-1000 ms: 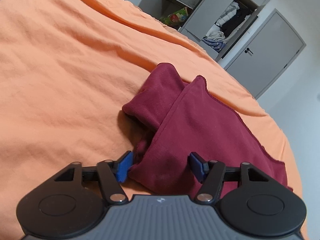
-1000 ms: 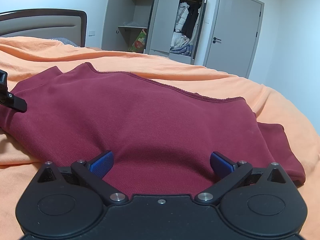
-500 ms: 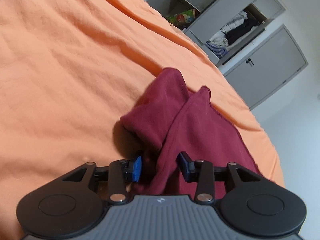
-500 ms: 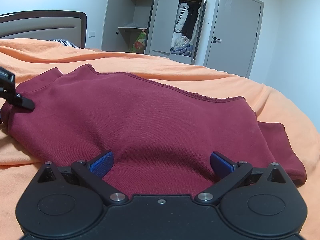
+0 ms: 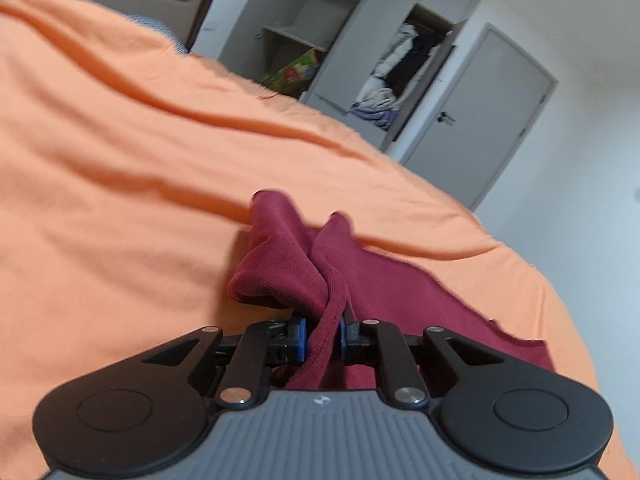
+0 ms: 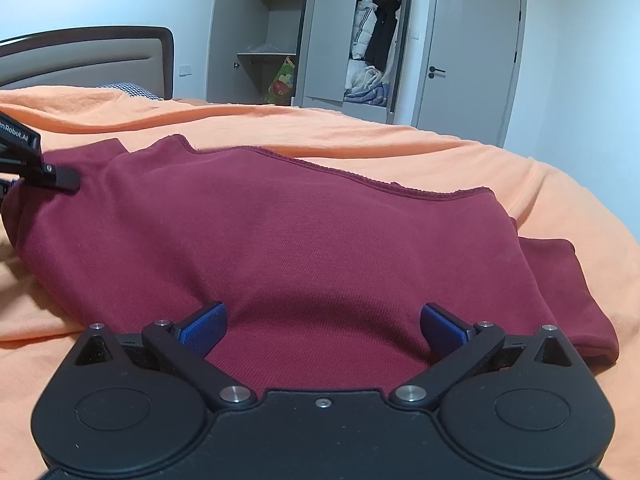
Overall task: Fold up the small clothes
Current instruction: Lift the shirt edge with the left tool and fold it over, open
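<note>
Clamped on a bunched fold of the maroon garment (image 5: 320, 276), my left gripper (image 5: 323, 334) has just been closing, and its blue pads now pinch the cloth between them, with a twisted ridge of fabric rising ahead of the fingertips. My right gripper (image 6: 323, 322) has its jaws spread wide, pads apart, low over the near edge of the same garment (image 6: 304, 248) without pinching it. The garment lies across the orange bedspread (image 6: 460, 152), its raw upper hem running from left to right, a folded flap sticking out at the right end. From the right wrist view I see the left gripper's black finger (image 6: 56, 176) touching the garment's far left corner. Beyond the cloth, nothing lies on the bedspread near my grippers; only its own long creases cross the surface. Further out stand a padded headboard (image 6: 88, 56), an open wardrobe (image 6: 312, 36) with clothes hanging and piled inside, a bright bag (image 6: 280, 88) on its floor, and a closed grey door (image 6: 476, 52).
</note>
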`<action>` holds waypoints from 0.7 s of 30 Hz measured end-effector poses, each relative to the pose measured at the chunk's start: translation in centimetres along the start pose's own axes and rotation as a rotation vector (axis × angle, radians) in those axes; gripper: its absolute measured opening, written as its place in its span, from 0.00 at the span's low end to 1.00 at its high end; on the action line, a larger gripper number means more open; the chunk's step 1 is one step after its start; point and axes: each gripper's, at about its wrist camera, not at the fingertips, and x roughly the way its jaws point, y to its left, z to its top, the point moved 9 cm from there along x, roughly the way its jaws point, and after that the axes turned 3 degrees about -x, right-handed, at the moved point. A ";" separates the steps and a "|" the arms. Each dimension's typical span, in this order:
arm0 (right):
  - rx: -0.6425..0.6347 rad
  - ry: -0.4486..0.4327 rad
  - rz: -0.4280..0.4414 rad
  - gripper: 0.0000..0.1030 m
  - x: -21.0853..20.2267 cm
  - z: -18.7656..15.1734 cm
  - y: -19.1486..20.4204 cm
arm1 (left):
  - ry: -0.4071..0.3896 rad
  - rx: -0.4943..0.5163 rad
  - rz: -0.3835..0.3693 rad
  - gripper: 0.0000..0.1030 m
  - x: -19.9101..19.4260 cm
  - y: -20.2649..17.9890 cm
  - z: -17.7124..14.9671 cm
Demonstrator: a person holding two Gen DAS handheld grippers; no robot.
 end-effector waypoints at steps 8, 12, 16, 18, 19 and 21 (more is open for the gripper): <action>0.033 0.018 0.032 0.99 -1.2 1.2 0.3 | -0.034 0.328 -0.223 0.14 -0.8 -13.5 1.4; 0.034 0.014 -0.012 0.99 -3.4 1.3 -1.2 | -0.002 0.513 -0.366 0.14 -0.6 -22.3 -1.2; 0.057 0.012 -0.093 0.99 -6.5 0.0 -3.9 | 0.101 0.664 -0.470 0.14 0.8 -29.1 -6.7; 0.077 0.030 -0.136 0.99 -8.0 -1.2 -5.1 | 0.172 0.736 -0.485 0.14 2.3 -31.2 -10.4; 0.089 0.041 -0.158 0.99 -8.7 -1.8 -5.7 | 0.221 0.761 -0.489 0.14 3.1 -31.8 -12.4; 0.112 0.063 -0.197 0.99 -10.0 -3.3 -6.7 | 0.290 0.787 -0.490 0.14 4.5 -32.1 -15.5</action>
